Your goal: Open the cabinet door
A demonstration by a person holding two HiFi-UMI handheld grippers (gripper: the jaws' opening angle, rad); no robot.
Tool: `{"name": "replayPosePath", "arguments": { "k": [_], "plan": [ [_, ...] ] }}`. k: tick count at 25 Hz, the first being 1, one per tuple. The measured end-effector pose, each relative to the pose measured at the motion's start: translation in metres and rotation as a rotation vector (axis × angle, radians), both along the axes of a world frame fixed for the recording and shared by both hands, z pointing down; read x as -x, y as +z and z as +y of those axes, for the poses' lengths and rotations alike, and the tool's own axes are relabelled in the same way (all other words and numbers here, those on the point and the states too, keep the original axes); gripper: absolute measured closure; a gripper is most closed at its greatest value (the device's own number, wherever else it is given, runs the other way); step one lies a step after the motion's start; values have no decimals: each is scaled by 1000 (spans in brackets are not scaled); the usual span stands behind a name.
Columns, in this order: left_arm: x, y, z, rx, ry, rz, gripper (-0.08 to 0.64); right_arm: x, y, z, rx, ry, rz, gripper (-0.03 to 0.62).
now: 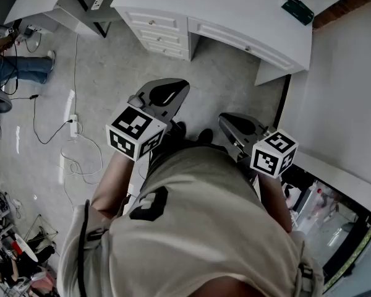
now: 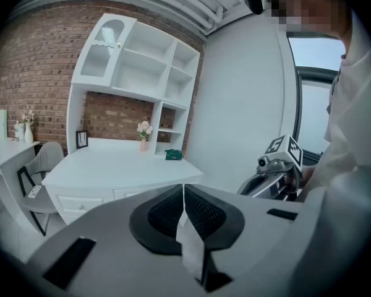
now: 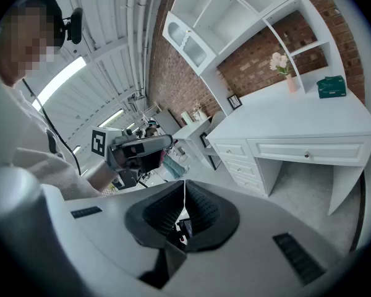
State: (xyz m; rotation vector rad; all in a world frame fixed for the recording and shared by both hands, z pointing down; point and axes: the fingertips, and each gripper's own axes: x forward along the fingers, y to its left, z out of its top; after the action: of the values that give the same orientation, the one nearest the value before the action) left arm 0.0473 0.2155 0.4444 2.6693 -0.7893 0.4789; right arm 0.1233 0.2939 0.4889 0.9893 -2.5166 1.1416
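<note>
White desk (image 1: 235, 11): drawers (image 1: 157, 33) shut | left gripper (image 2: 183, 189): fingers closed, empty | right gripper (image 3: 185, 185): fingers closed, empty

No words or numbers can be read; the left cube (image 1: 135, 135) and right cube (image 1: 273, 153) bear only square markers.

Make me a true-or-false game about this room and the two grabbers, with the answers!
1. Something is pinched in each grabber. False: the left gripper and the right gripper are both shut on nothing.
2. A green box lies on the white desk. True.
3. Pink flowers stand on that desk. True.
4. The back wall is painted blue. False: behind the shelves is a brick wall.
</note>
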Motion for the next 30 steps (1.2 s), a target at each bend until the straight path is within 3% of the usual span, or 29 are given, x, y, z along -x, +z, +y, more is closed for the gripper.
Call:
{"name": "replayPosePath", "arguments": {
  "k": [9, 19, 30],
  "plan": [
    [23, 4, 4, 15, 49, -12, 537, 33, -2, -2, -11, -2, 30, 565],
    [-5, 1, 10, 5, 148, 1, 537, 16, 4, -4, 2, 97, 46, 565],
    [-25, -11, 13, -8, 149, -9, 537, -3, 3, -14, -1, 116, 22, 565]
  ]
}}
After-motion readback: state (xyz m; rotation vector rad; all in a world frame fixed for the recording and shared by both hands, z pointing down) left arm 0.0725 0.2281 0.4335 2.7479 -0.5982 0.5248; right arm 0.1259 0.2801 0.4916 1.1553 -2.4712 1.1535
